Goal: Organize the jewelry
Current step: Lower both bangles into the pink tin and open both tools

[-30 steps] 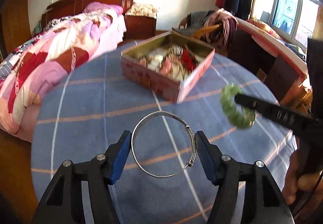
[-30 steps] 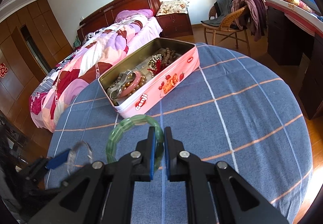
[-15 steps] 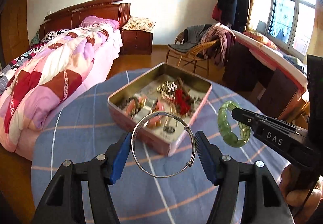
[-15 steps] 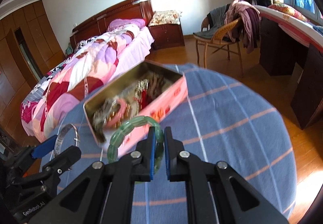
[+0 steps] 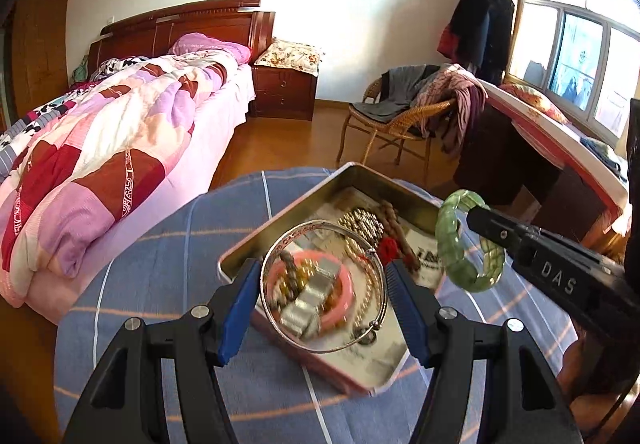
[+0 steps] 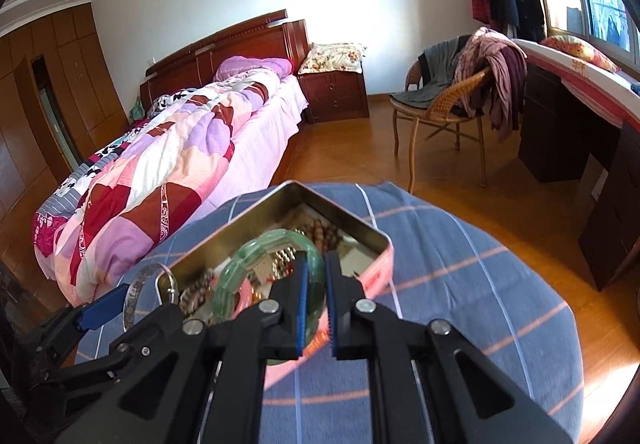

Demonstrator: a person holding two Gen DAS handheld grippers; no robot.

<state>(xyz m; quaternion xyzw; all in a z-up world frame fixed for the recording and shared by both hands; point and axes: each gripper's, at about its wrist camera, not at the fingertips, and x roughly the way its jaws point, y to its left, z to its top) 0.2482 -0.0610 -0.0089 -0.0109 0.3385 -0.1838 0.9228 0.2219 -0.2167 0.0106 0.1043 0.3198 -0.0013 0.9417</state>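
Note:
An open pink tin box [image 5: 360, 376] [image 6: 380, 268] holding several bracelets and bead strings sits on the round blue-clothed table [image 5: 160, 264]. My left gripper [image 5: 322, 286] is shut on a thin silver bangle [image 5: 276, 256] and holds it above the box. My right gripper [image 6: 314, 296] is shut on a green jade bangle [image 6: 224, 284], also above the box. The jade bangle [image 5: 452, 244] shows to the right in the left wrist view. The silver bangle [image 6: 136, 292] shows at the left in the right wrist view.
A bed with a patchwork quilt [image 5: 100, 148] stands left of the table. A wicker chair draped with clothes [image 6: 452, 104] and a dark desk [image 6: 568, 124] stand to the right. Wooden floor lies beyond the table edge.
Both grippers have moved forward with their bangles, from short of the tin box to above it. The box now looks much nearer in both views.

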